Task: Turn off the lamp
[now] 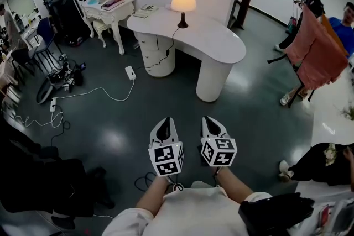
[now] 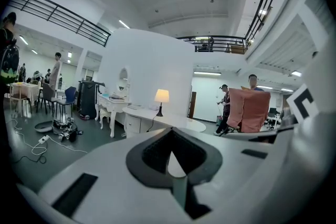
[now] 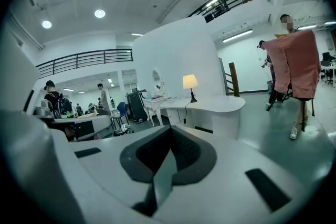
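Note:
The lamp (image 1: pixel 183 0) stands lit on a curved white desk (image 1: pixel 221 44) across the room, its shade glowing orange. Its black cord (image 1: pixel 168 47) hangs over the desk edge towards a white power strip (image 1: pixel 130 72) on the floor. My left gripper (image 1: pixel 164 121) and right gripper (image 1: pixel 212 119) are held side by side close to my body, far short of the desk, both shut and empty. In the left gripper view the lamp (image 2: pixel 161 96) shows beyond the left gripper (image 2: pixel 171 131). In the right gripper view the lamp (image 3: pixel 190 82) shows above the right gripper (image 3: pixel 170 131).
A white dressing table with an oval mirror (image 1: pixel 113 5) stands left of the desk. Cables and gear (image 1: pixel 61 77) lie on the dark floor at the left. At the right, people stand by a rack with a pink cloth (image 1: pixel 315 50).

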`<action>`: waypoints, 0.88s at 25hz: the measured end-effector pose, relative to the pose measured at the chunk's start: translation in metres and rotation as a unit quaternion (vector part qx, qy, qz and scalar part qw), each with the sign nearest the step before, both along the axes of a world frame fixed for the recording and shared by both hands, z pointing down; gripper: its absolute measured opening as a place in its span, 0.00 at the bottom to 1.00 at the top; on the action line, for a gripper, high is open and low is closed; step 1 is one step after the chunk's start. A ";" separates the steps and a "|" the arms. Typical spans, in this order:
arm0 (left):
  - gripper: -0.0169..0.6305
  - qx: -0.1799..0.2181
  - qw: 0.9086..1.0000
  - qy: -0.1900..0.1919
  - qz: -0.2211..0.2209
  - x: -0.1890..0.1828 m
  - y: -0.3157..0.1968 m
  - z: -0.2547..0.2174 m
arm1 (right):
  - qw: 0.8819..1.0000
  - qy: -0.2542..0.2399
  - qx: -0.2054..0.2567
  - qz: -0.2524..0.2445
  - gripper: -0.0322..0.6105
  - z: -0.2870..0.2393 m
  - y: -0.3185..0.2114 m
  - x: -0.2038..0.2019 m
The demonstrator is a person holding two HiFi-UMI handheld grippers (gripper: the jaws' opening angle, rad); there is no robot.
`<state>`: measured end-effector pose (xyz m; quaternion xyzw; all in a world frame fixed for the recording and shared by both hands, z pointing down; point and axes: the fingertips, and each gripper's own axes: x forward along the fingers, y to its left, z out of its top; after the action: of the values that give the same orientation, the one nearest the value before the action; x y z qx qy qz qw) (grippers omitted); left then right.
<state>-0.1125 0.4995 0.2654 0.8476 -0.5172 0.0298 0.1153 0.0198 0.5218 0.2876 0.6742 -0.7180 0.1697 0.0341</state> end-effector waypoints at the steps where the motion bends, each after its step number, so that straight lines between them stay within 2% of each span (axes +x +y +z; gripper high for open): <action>1: 0.02 -0.001 1.000 0.000 0.000 -0.003 -0.002 0.001 | 1.000 -0.001 -0.004 0.001 0.05 0.002 -0.001 -0.002; 7: 0.02 -0.012 1.000 0.003 0.000 -0.009 -0.021 0.008 | 1.000 0.004 -0.012 0.006 0.05 0.007 -0.017 -0.003; 12: 0.02 -0.009 1.000 -0.002 0.004 0.003 -0.043 0.013 | 1.000 0.004 -0.013 0.009 0.05 0.013 -0.040 0.011; 22: 0.02 0.002 1.000 -0.014 -0.001 0.027 -0.116 0.004 | 1.000 -0.004 0.001 -0.004 0.05 0.001 -0.124 0.031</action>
<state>-0.0850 0.3836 0.2698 0.8468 -0.5196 0.0400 0.1065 0.0505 0.3981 0.2887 0.6706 -0.7210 0.1717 0.0315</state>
